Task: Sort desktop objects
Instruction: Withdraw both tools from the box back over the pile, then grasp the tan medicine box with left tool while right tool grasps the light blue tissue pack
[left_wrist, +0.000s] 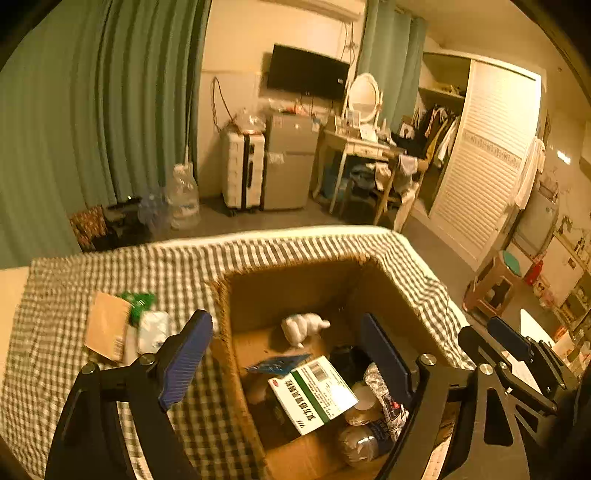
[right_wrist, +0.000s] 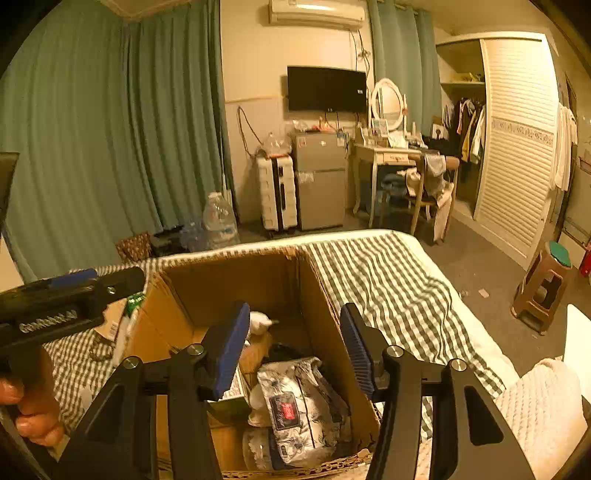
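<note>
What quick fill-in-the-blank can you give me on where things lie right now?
1. The white-and-green medicine box lies inside the ____ box.
2. The brown paper packet lies on the ____ cloth, outside that box.
3. Both the left gripper and the right gripper hold ____ between their jaws.

Missing words: cardboard; checked; nothing

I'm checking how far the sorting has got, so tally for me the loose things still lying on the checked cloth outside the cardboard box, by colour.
Brown: 1, the flat paper packet
Green: 1, the crinkled wrapper
White: 1, the soft pack
Total: 3, all left of the cardboard box on the checked cloth.
</note>
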